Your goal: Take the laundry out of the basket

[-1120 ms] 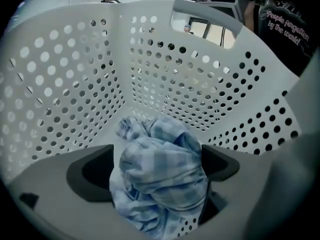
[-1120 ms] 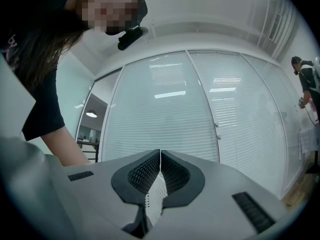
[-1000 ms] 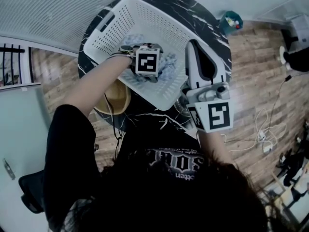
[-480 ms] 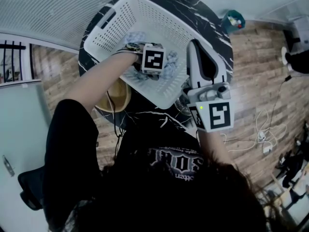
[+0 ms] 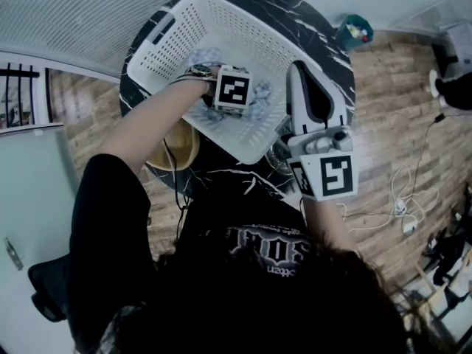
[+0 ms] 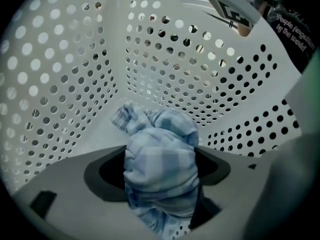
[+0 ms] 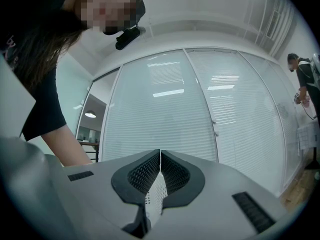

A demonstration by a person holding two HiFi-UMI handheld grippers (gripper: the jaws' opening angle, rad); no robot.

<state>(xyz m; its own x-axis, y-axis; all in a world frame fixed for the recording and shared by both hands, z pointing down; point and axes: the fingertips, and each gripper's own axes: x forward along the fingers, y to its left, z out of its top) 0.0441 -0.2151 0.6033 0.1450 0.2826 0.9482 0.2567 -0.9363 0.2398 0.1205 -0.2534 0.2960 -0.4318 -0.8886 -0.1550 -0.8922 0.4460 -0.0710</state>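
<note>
A white perforated laundry basket (image 5: 221, 28) stands on a round black marble table (image 5: 324, 43). Inside it lies a bunched light-blue checked cloth (image 5: 259, 102). My left gripper (image 5: 240, 103) points steeply down into the basket. Its jaws have just been closing, and they now squeeze the blue cloth (image 6: 160, 154) into an upright bundle against the basket wall (image 6: 75, 84). My right gripper (image 5: 296, 72) lies about level at the basket's right side. In the right gripper view it (image 7: 160, 154) is shut on a thin white perforated piece of the basket (image 7: 156, 196).
A tan seat (image 5: 177, 150) shows under the table's left edge. On the wooden floor at right lie white cables (image 5: 402, 198) and a teal object (image 5: 355, 29). Glass walls with blinds (image 7: 200, 109) stand ahead, with another person (image 7: 302, 79) far right.
The left gripper shifted slightly right inside the basket and its jaws closed onto the blue cloth. The right gripper kept still on the basket.
</note>
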